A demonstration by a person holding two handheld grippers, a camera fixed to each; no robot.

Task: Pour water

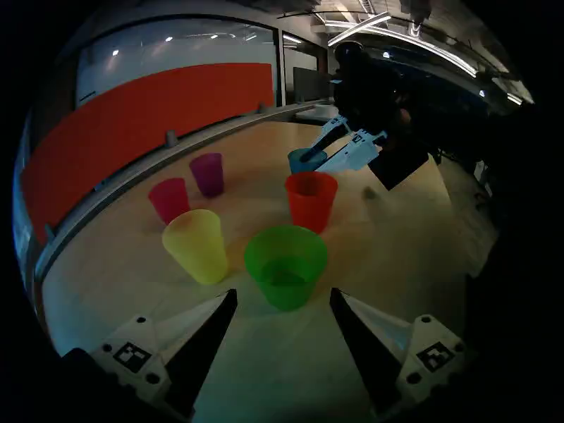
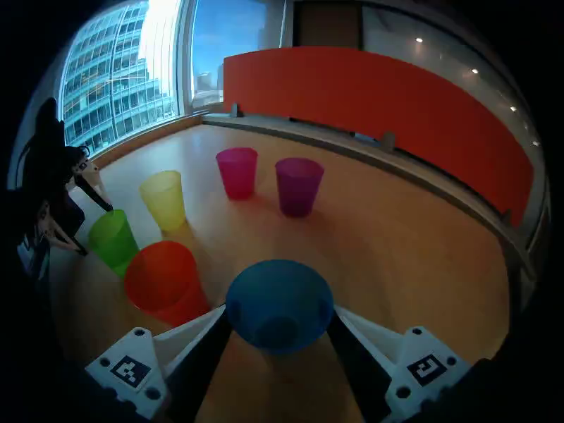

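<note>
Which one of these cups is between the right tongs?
The blue cup. It alone sits between the right tongs; orange, green, yellow, pink and purple stand free on the table.

Green cup [image 1: 285, 275] blocks ahead; table [image 1: 402, 240] rt open.

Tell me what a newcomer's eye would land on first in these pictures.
Bright cups on a wooden table: the blue cup clamped in the right gripper, the green cup just ahead of the open left gripper, with an orange cup, yellow cup, pink cup and purple cup standing nearby. Behind them a long red-orange panel runs along the table's far edge.
</note>
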